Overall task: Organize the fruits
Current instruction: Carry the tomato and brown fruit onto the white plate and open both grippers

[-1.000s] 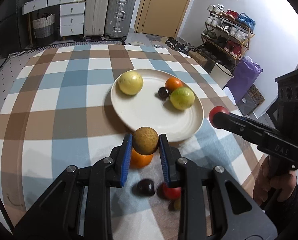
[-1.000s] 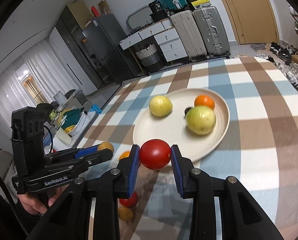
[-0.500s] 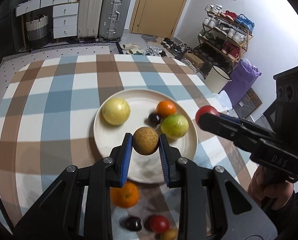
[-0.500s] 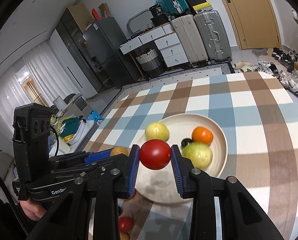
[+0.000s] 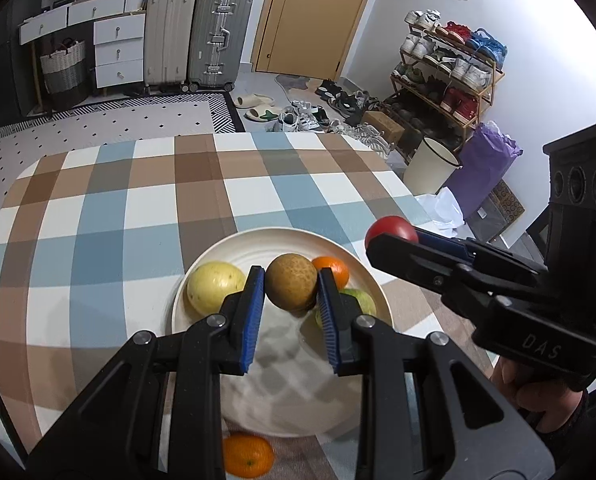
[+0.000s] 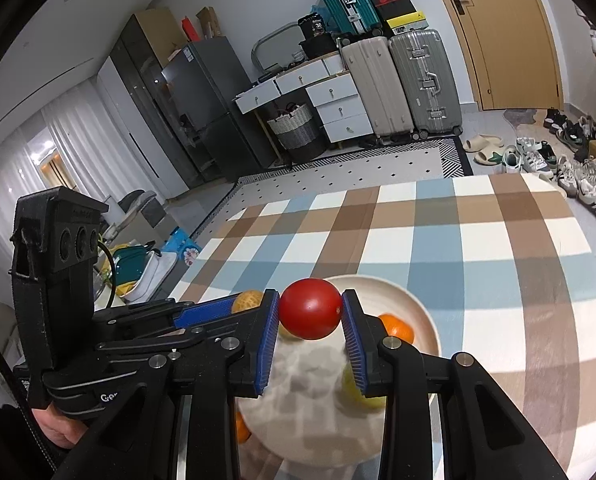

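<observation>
Left gripper, lower centre of its view, clamps a round brown fruit between blue pads above the white plate. Right gripper grips a red tomato at frame centre over the same plate. On the plate lie a yellow fruit, an orange and a green fruit. A second orange rests on the checkered tablecloth, bottom centre, just beside the rim.
</observation>
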Demonstrator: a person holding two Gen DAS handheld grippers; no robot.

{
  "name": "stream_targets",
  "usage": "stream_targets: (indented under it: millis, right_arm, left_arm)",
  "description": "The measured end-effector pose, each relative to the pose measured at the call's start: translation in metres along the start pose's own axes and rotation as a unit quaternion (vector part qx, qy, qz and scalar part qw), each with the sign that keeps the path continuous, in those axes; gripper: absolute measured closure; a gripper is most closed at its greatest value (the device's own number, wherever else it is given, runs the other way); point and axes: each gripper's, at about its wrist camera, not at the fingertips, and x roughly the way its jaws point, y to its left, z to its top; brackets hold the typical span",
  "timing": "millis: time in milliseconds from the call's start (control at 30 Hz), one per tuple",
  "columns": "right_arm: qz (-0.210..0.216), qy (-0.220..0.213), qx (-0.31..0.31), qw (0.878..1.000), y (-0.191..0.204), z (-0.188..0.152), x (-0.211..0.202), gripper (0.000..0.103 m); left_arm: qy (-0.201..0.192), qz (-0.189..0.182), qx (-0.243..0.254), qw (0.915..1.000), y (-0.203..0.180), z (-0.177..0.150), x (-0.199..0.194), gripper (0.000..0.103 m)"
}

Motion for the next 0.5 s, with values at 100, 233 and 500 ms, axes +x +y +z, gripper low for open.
stream_targets:
  millis: [100,233,500]
  right_arm:
    - [-0.010,0.006,0.013,1.000,-0.008,0.005,0.007,0.071]
    - [-0.016,0.008,0.028,0.999,-0.019,0.009,0.014,0.071]
    - [-0.015,0.023,0.037,0.999,-0.034,0.012,0.034,0.071]
  left_arm:
    - [0.004,0.000,-0.001,1.0000,0.000,0.006,0.009,0.079]
    - [0.010,0.002,-0.001,0.9999,0.001,0.011,0.023,0.079]
    - [0.024,-0.001,0.001,0.9997,0.004,0.012,0.048,0.079]
